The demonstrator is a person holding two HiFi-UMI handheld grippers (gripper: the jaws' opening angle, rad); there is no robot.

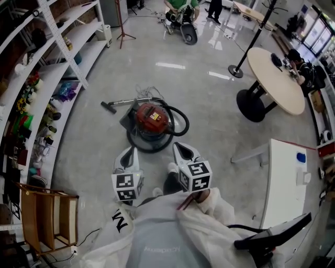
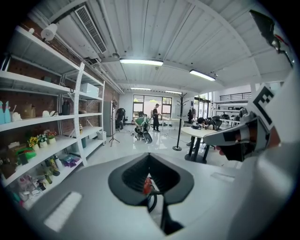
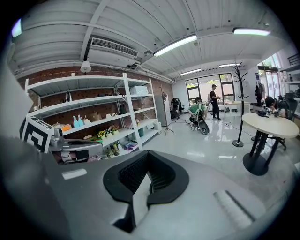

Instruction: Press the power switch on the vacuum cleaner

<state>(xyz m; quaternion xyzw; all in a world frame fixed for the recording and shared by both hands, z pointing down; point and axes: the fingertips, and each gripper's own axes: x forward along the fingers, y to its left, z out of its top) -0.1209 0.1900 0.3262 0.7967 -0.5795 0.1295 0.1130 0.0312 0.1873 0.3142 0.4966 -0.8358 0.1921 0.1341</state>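
The red canister vacuum cleaner (image 1: pixel 151 118) lies on the grey floor ahead of me, ringed by its black hose (image 1: pixel 179 121). Its wand and floor nozzle (image 1: pixel 112 105) stretch to the left. My left gripper (image 1: pixel 131 153) and right gripper (image 1: pixel 181 148) hover side by side just short of the vacuum, both pointing at it, apart from it, jaws together and holding nothing. In the left gripper view a sliver of the red vacuum (image 2: pixel 147 186) shows through the narrow slit of that gripper (image 2: pixel 150 176). The right gripper view shows only floor past its gripper (image 3: pixel 146 180).
White shelving (image 1: pixel 58 73) full of small items runs along the left. A wooden crate (image 1: pixel 45 215) stands at the near left. A round table (image 1: pixel 276 79) and a coat stand (image 1: pixel 236 70) are at the right, with a white desk (image 1: pixel 286 180) nearer. People (image 1: pixel 181 14) are far back.
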